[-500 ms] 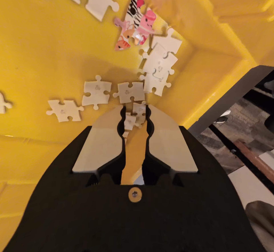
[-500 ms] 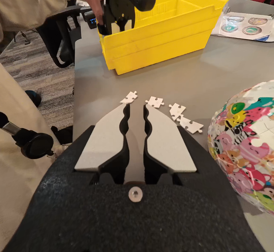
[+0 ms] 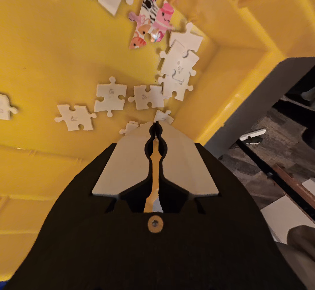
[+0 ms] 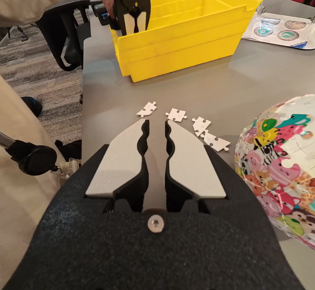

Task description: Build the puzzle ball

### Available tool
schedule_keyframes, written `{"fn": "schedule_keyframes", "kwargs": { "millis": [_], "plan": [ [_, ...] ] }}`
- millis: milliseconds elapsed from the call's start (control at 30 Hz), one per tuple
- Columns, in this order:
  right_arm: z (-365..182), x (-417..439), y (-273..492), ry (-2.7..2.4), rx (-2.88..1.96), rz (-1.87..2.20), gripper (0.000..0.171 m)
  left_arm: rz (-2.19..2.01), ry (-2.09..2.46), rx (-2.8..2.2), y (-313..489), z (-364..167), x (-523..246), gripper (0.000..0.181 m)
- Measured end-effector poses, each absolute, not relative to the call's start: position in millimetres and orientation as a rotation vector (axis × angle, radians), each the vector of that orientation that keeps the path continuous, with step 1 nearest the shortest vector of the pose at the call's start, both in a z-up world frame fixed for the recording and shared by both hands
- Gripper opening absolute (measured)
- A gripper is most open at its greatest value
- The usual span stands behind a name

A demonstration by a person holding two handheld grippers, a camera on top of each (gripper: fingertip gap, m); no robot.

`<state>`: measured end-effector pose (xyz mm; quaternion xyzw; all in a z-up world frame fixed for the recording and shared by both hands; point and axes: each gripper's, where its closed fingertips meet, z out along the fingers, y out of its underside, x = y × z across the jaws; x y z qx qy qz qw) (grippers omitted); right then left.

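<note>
Puzzle pieces (image 3: 110, 98) lie in yellow bin (image 3: 42, 42), left claw (image 3: 156, 124) among them.

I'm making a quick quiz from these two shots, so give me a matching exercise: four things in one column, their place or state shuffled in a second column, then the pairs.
Column one:
1. left gripper
2. right gripper
3. puzzle ball
4. colourful printed piece

Column two:
A. on the grey table, partly built
B. jaws apart, holding nothing
C. face up inside the yellow bin
D. jaws closed at the tips, down in the bin

Pairs: 1-D, 2-B, 3-A, 4-C
</note>
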<state>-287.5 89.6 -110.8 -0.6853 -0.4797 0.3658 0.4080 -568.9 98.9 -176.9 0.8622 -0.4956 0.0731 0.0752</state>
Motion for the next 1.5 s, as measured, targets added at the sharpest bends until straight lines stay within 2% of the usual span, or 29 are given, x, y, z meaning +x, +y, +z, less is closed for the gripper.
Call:
{"fn": "schedule_keyframes", "kwargs": {
  "millis": [100, 267, 300, 533, 667, 800, 1033, 1167, 1267, 1367, 1433, 1500],
  "plan": [
    [-108, -288, 88, -1.214, -1.720, 0.904, 0.017, 0.368, -1.434, 2.604, 100, -172, -556, 0.000],
    [-103, -289, 86, -1.222, -1.715, 0.859, 0.017, 0.281, -1.404, 2.660, 116, -178, -555, 0.045],
    [-102, -288, 85, -1.221, -1.717, 0.854, 0.018, 0.280, -1.409, 2.675, 117, -178, -553, 0.048],
    [-102, -287, 78, -1.241, -1.718, 0.830, 0.018, 0.122, -1.507, 2.710, 121, -187, -556, 0.044],
    [-99, -289, 76, -1.255, -1.705, 0.820, 0.018, -0.015, -1.552, 2.730, 140, -189, -560, 0.025],
    [-98, -289, 75, -1.259, -1.704, 0.808, 0.018, -0.001, -1.536, 2.741, 146, -186, -563, 0.039],
    [-99, -287, 77, -1.267, -1.703, 0.795, 0.018, 0.025, -1.502, 2.604, 127, -170, -591, 0.040],
    [-98, -288, 76, -1.251, -1.699, 0.806, 0.018, -0.055, -1.397, 2.540, 123, -177, -605, 0.053],
    [-97, -286, 74, -1.241, -1.696, 0.806, 0.018, -0.091, -1.420, 2.496, 116, -185, -604, 0.056],
    [-99, -282, 73, -1.238, -1.701, 0.809, 0.018, -0.181, -1.432, 2.488, 118, -189, -609, 0.049],
    [-99, -278, 74, -1.238, -1.702, 0.806, 0.018, -0.164, -1.416, 2.501, 116, -188, -608, 0.033],
    [-99, -274, 76, -1.237, -1.704, 0.801, 0.018, -0.183, -1.412, 2.527, 120, -187, -609, 0.032]
  ]
}}
